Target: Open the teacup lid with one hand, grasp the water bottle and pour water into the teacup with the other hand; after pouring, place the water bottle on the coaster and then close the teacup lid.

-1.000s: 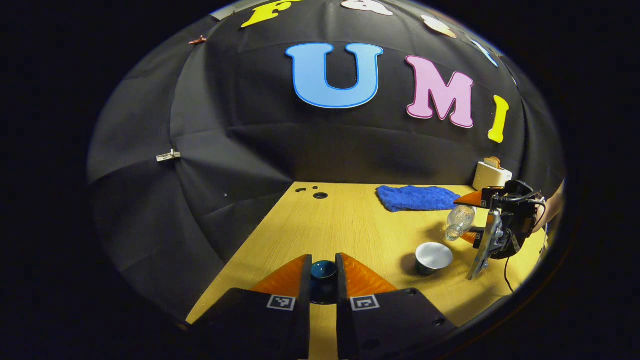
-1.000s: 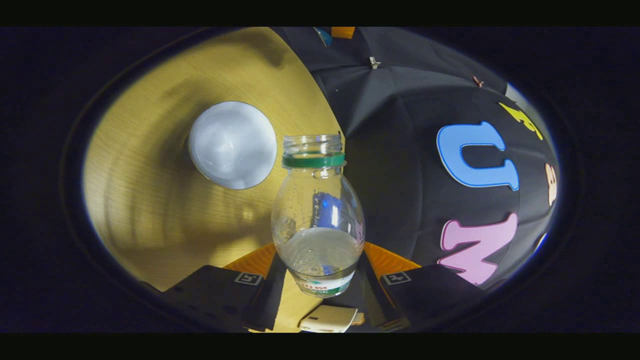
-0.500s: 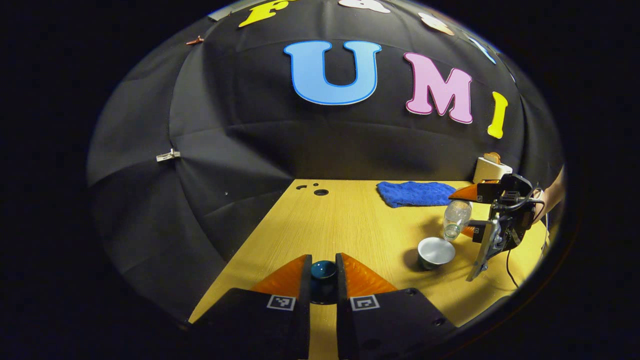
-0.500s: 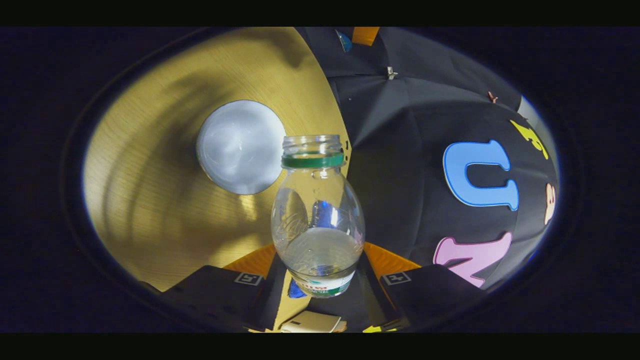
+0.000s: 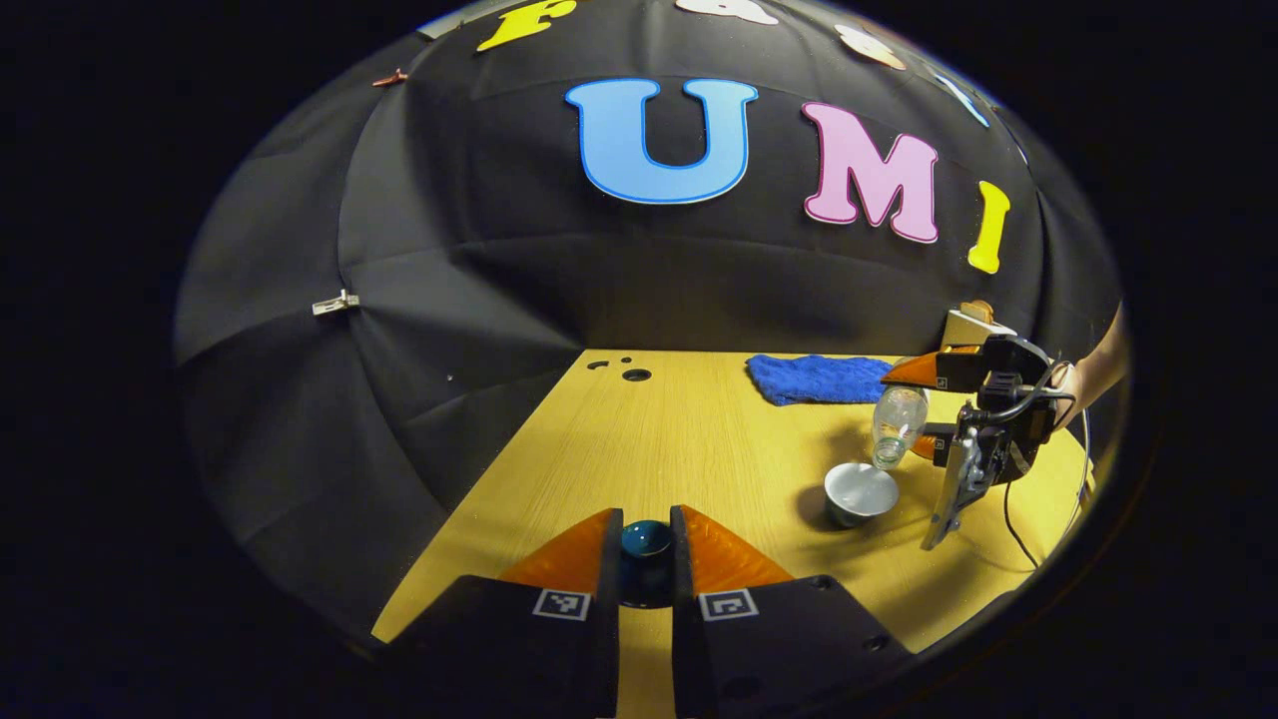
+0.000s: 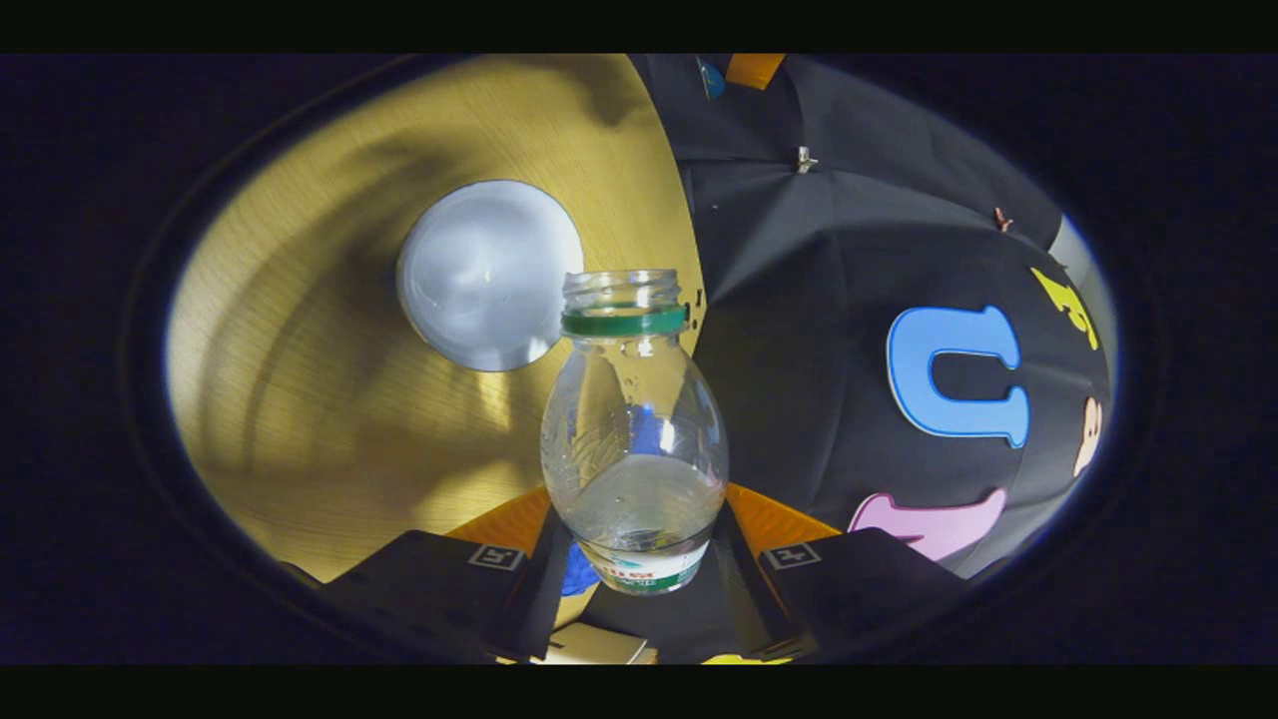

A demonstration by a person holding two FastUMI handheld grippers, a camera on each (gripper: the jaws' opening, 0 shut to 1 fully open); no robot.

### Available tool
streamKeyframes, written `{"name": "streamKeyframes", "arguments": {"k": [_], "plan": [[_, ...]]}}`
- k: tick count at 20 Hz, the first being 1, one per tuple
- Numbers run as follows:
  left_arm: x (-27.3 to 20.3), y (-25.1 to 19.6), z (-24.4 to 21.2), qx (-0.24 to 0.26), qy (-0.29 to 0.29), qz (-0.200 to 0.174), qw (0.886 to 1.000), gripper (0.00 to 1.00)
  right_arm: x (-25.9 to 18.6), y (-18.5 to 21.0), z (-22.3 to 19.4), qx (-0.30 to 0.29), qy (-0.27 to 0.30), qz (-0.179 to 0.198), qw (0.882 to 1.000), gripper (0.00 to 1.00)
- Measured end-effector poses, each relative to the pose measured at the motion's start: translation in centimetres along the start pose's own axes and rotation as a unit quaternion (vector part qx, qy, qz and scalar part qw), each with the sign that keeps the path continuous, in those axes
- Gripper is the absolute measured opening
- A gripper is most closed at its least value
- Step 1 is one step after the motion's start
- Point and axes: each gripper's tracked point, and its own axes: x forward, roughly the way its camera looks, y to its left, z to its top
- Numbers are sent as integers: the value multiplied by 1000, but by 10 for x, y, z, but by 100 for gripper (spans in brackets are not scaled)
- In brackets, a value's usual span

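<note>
Over teacup [image 5: 861, 492], right gripper [image 5: 924, 411] squeezes water bottle [image 6: 633, 439], now tipped steeper, mouth closer to cup than 1 second ago. Pour about to start. Left gripper [image 5: 645, 552] pinches lid [image 5: 646, 539], held aside above table [image 5: 699, 449].

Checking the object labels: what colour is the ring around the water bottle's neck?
Green. The ring on the water bottle shows best in the right gripper view.

You get a brightly lit table [image 5: 679, 439] against a dim booth; soft shadows fall beside the teacup [image 5: 860, 493]. Fisheye bending is strong at every edge. Glare streaks the teacup's inside [image 6: 487, 275], and the water bottle [image 6: 633, 439] stays sharp.
</note>
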Motion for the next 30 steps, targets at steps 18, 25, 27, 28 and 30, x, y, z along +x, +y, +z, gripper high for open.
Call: {"name": "streamKeyframes", "arguments": {"k": [18, 25, 27, 28, 30], "plan": [[-5, -13, 3, -9, -6, -17, 1000, 25, 8, 2, -8, -58, -4, 10, 998, 71], [-5, -16, 6, 2, -10, -26, 1000, 25, 7, -3, -5, -87, -5, 1, 996, 71], [-3, -14, 7, 0, -11, -26, 1000, 25, 8, -2, -9, -88, 1, 3, 996, 71], [-3, -15, 8, 1, -13, -28, 1000, 29, 8, -2, -9, -91, 3, 5, 996, 71], [-1, -11, 12, 13, -19, -27, 999, 26, 10, -4, -9, -102, 1, 4, 995, 71]]}}
